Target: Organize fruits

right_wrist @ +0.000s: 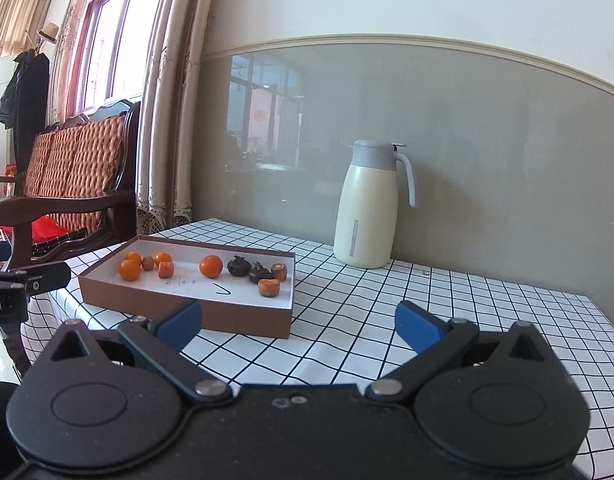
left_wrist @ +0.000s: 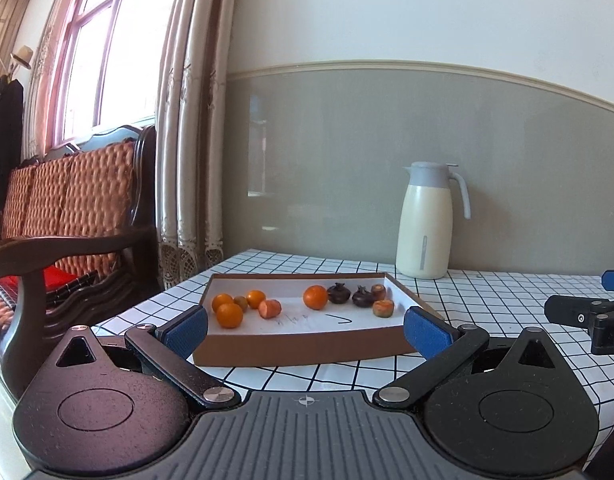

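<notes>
Fruit tray (left_wrist: 307, 346) dead ahead at 12 o'clock of left gripper (left_wrist: 307, 330), fingers spread, empty; right gripper (right_wrist: 299, 322) likewise spread, tray at 11 o'clock

Both wrist cameras sit low over the worktop (left_wrist: 487, 304), facing the wall. The left views the box (left_wrist: 307, 344) near and head-on; the right, from its right. Both share the jug (right_wrist: 367, 208).
</notes>
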